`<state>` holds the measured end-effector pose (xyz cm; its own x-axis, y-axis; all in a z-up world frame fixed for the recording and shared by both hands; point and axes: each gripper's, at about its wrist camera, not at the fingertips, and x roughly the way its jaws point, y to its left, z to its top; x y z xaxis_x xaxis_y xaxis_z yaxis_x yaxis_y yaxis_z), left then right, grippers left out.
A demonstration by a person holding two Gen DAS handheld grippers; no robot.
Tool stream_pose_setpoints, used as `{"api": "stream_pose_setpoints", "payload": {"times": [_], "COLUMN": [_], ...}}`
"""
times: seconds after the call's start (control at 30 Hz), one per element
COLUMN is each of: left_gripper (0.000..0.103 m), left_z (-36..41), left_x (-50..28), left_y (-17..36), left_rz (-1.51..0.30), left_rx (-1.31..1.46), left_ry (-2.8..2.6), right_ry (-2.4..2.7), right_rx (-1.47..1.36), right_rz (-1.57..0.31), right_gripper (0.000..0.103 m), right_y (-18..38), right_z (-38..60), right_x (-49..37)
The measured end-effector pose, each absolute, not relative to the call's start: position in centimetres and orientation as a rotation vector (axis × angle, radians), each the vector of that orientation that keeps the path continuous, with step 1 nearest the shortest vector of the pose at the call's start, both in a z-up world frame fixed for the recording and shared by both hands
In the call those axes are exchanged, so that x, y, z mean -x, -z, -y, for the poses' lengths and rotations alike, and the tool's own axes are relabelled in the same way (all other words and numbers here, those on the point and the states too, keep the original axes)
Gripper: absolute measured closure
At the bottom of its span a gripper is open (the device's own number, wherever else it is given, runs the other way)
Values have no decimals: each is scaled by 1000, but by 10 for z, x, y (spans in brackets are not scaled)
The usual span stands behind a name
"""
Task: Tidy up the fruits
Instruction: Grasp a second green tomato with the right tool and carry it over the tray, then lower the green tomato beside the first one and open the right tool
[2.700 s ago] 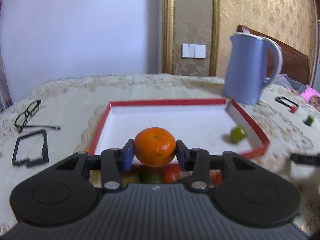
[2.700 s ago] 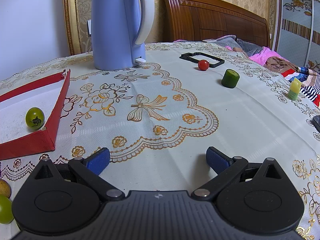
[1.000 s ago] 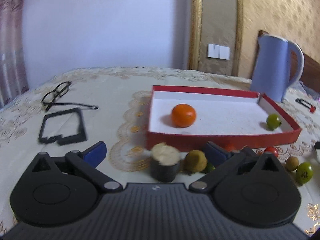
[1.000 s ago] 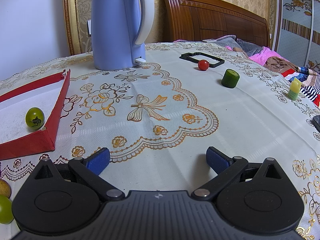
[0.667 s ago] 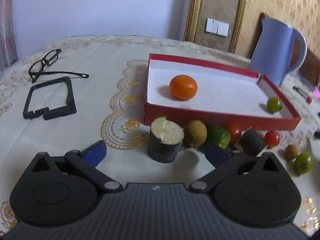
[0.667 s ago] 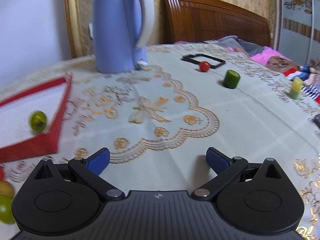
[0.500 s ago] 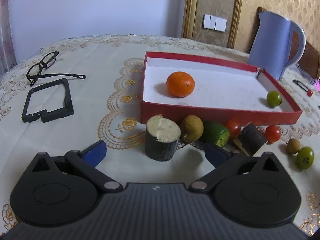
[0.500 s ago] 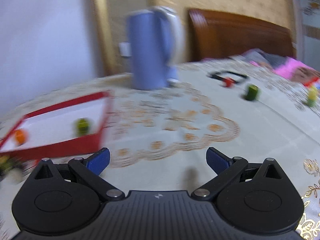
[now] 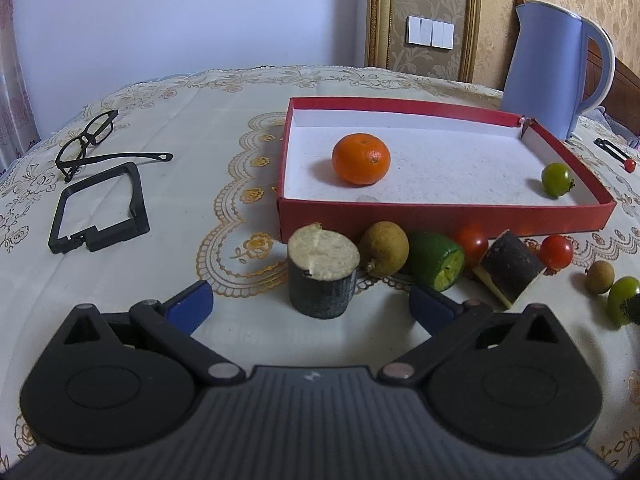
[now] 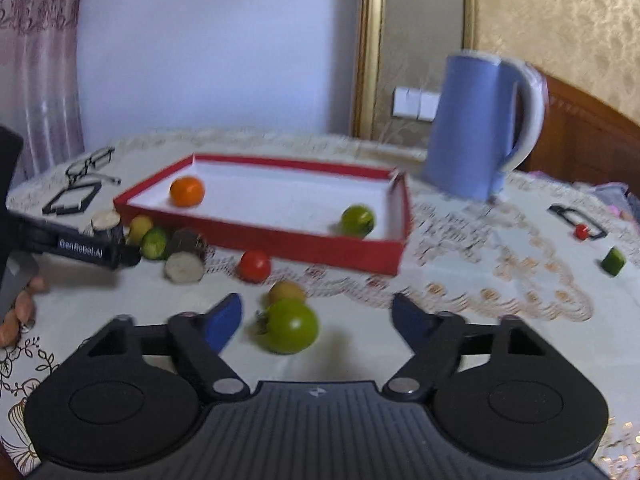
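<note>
You can read one marking only: white lettering along the side of the black left gripper [image 10: 92, 254], seen in your right wrist view. It looks like "GenRobot.AI", though blur softens the letters. No other label, brand or number can be made out.

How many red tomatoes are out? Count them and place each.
3. The first tomato and second tomato lie before the red box; the third tomato sits by the far black frame. More may be hidden.
</note>
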<state>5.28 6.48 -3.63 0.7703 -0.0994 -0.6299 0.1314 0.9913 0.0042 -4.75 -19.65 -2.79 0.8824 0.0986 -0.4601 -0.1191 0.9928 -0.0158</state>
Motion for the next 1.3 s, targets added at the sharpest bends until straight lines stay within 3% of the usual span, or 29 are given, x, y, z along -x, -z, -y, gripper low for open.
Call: {"api": "stream_pose_setpoints", "payload": {"times": [0.23, 0.43, 0.87, 1.3], "left_gripper": [0, 0, 0, 0], "left_z": [-64, -65, -64, -66], "left_x": [-53, -53, -53, -55], "left_y": [36, 36, 37, 36], "left_rz": [-680, -679, -679, -677], "left_rx": [-48, -48, -48, -45], "left_ry": [123, 122, 122, 118], "right_ry": [-138, -150, -133, -104], "right_rx": [22, 21, 7, 35], "right_rz": [-547, -544, -431, -483], "right_gripper": [58, 68, 69, 69], "right_y": [43, 43, 15, 8], "right_z": [191, 191, 199, 189], "right_x": [30, 31, 34, -69]}}
